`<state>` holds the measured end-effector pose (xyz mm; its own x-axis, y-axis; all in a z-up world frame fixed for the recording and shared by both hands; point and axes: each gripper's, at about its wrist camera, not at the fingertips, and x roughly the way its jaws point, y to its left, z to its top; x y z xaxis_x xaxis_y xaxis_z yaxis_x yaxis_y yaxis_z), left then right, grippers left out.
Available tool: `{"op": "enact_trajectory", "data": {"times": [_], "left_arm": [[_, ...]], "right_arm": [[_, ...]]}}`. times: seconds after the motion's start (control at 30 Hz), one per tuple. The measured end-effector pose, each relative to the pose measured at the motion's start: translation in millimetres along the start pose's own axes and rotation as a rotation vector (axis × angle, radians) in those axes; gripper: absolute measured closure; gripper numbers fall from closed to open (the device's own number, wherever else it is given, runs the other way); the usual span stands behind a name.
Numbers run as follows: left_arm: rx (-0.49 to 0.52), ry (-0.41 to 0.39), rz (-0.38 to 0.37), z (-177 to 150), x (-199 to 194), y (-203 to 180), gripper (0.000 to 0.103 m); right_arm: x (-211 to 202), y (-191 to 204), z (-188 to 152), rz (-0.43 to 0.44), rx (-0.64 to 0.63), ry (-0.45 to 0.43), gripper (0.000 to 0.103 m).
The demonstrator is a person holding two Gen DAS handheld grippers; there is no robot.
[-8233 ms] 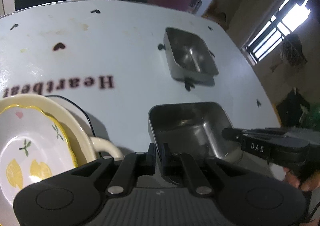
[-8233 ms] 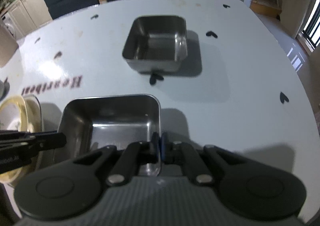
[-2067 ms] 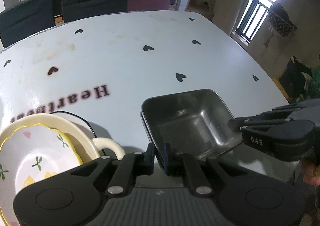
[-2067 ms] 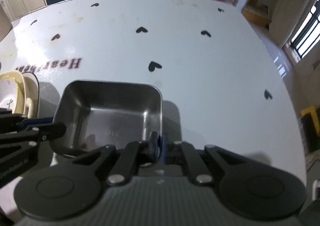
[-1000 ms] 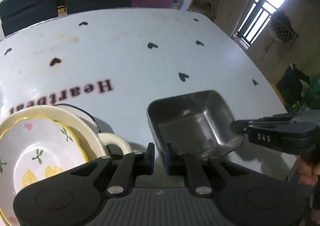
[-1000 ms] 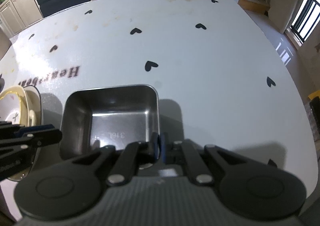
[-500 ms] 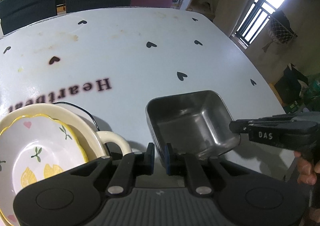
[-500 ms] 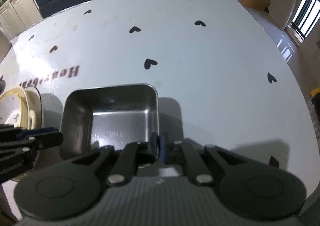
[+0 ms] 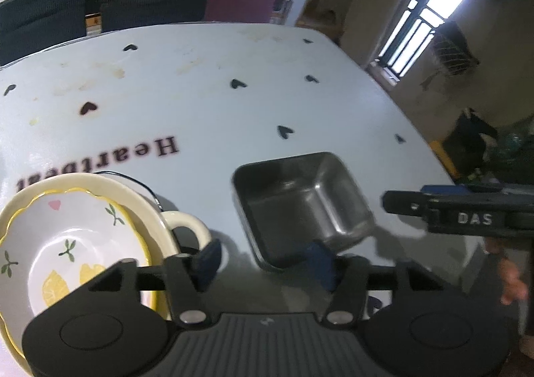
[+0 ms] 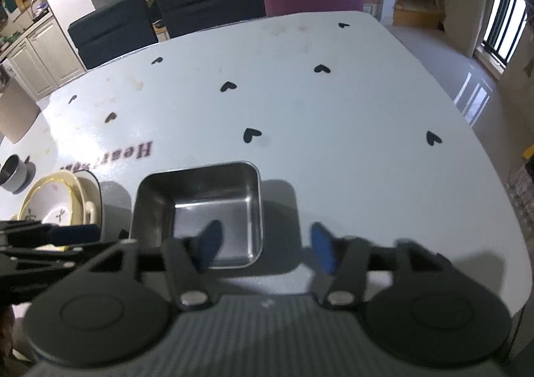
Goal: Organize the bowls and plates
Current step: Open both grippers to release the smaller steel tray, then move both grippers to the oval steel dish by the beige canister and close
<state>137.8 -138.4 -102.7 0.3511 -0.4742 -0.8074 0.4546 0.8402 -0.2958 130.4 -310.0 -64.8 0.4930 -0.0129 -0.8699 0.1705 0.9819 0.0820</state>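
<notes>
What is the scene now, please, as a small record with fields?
left gripper: open, holds nothing
right gripper: open, holds nothing
steel tray: upright on the table, free of both grippers
ceramic stack: lemon-print bowl nested in a cream dish, beside the tray
cup: at the table's left edge

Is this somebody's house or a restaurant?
Most likely a home dining room. A white table printed with little hearts has cushioned chairs around it, kitchen cabinets stand off to one side, and a lemon-patterned bowl sits beside a steel tray.
</notes>
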Motion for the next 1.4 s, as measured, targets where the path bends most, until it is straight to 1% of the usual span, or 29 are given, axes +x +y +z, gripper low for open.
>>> {"op": "enact_trajectory", "data": {"times": [0.03, 0.07, 0.13, 0.17, 0.2, 0.27, 0.33, 0.43, 0.57, 0.7, 0.87, 0.97, 1.03, 1.13, 1.23, 1.3, 1.33, 1.37, 1.4], "left_arm": [[0.003, -0.011, 0.011, -1, -4, -1, 0.02], [0.01, -0.031, 0.03, -1, -10, -1, 0.008], [0.026, -0.068, 0.034, -1, -20, 1, 0.006], [0.028, -0.078, 0.035, -1, -25, 4, 0.005], [0.026, -0.09, 0.037, 0, -30, 8, 0.002], [0.019, -0.118, 0.054, 1, -40, 18, 0.0], [0.001, -0.139, 0.08, 4, -50, 31, 0.0], [-0.036, -0.163, 0.11, 8, -64, 58, 0.0], [-0.105, -0.22, 0.178, 14, -86, 102, 0.0], [-0.197, -0.269, 0.265, 16, -111, 153, 0.0], [-0.316, -0.3, 0.366, 10, -136, 220, 0.0], [-0.359, -0.315, 0.419, 5, -147, 255, 0.0], [-0.397, -0.331, 0.445, 2, -154, 281, 0.0], [-0.455, -0.357, 0.463, -1, -160, 316, 0.0], [-0.488, -0.357, 0.464, -4, -160, 345, 0.003], [-0.497, -0.345, 0.458, -5, -156, 360, 0.012], [-0.502, -0.337, 0.456, -5, -154, 362, 0.014], [-0.509, -0.328, 0.454, -5, -151, 368, 0.018], [-0.515, -0.317, 0.455, -5, -147, 372, 0.024]], "right_arm": [[-1, 2, 0, -0.006, -0.005, -0.006, 0.024], [-3, 4, 1, -0.011, -0.011, -0.015, 0.022], [-6, 10, 3, -0.012, -0.013, -0.029, 0.014], [-7, 12, 5, -0.011, -0.015, -0.038, 0.013], [-9, 15, 6, -0.012, -0.016, -0.049, 0.009], [-13, 21, 8, -0.015, -0.019, -0.087, 0.001], [-16, 29, 10, -0.017, -0.026, -0.125, 0.0], [-14, 45, 19, -0.018, -0.035, -0.151, 0.0], [-8, 79, 35, 0.016, -0.053, -0.178, 0.0], [1, 117, 49, 0.066, -0.069, -0.202, 0.0], [14, 175, 64, 0.158, -0.087, -0.224, 0.0], [25, 209, 71, 0.213, -0.092, -0.225, 0.0], [31, 230, 75, 0.242, -0.088, -0.223, 0.0], [40, 262, 79, 0.28, -0.103, -0.209, 0.0], [50, 295, 79, 0.283, -0.128, -0.198, 0.0], [61, 310, 81, 0.289, -0.134, -0.167, 0.001], [67, 319, 82, 0.298, -0.131, -0.151, 0.005], [71, 323, 80, 0.31, -0.126, -0.141, 0.01], [74, 329, 79, 0.324, -0.117, -0.123, 0.02]]}}
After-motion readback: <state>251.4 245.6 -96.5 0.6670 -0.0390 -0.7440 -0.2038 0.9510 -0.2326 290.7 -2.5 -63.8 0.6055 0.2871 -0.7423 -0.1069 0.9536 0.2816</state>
